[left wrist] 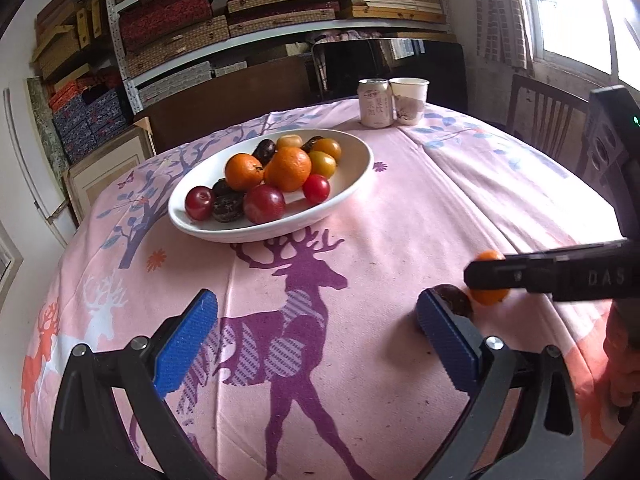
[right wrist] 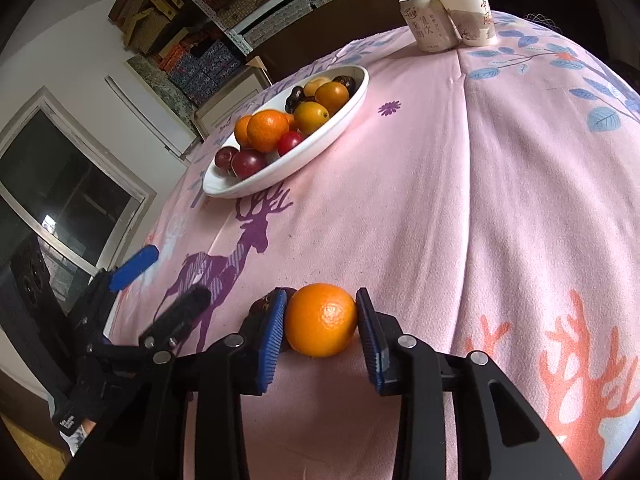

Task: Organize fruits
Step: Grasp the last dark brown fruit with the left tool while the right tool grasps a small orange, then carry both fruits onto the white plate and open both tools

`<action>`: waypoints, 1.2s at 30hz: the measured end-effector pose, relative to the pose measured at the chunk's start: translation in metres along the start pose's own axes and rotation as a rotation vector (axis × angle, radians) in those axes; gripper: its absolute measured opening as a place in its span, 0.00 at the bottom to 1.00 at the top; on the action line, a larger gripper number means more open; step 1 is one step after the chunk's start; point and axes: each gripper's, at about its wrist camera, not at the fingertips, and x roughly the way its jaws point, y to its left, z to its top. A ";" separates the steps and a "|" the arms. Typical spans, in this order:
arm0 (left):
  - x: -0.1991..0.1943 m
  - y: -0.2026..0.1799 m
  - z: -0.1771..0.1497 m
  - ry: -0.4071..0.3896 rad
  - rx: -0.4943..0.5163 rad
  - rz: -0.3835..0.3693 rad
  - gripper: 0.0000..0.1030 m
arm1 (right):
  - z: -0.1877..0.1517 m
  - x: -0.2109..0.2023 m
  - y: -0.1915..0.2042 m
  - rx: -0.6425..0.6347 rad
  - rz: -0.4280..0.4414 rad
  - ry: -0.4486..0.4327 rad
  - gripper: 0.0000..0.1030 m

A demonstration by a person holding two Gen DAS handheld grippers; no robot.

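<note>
On the pink deer tablecloth [right wrist: 440, 200] near the front edge lies an orange [right wrist: 320, 328], and my right gripper [right wrist: 322, 312] is shut on it, a blue pad pressing each side. A dark brown fruit [right wrist: 264, 304] sits just left of it, touching the left pad's outer side. In the left wrist view the same orange [left wrist: 489, 297] shows behind the right gripper's black finger [left wrist: 540, 274]. My left gripper [left wrist: 316, 304] stands open over the deer print with nothing between its pads; the dark fruit [left wrist: 454, 300] lies just beyond its right fingertip. A white oval bowl [left wrist: 352, 196] holds several oranges, plums and dark fruits.
A drink can [left wrist: 375, 104] and a paper cup [left wrist: 410, 100] stand together at the table's far edge. A wooden chair [left wrist: 548, 120] is beyond the table on the right. Shelves of boxes [left wrist: 240, 8] fill the back wall. Bare cloth lies between bowl and grippers.
</note>
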 end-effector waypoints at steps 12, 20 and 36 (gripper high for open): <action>0.022 -0.046 0.002 0.105 0.119 -0.143 0.93 | 0.010 -0.017 -0.017 0.092 0.025 -0.079 0.35; 0.041 -0.047 -0.001 0.199 0.063 -0.297 0.44 | 0.009 -0.018 -0.019 0.104 0.028 -0.083 0.35; 0.012 0.056 0.041 0.024 -0.124 -0.011 0.40 | 0.028 -0.025 0.012 -0.049 -0.124 -0.153 0.35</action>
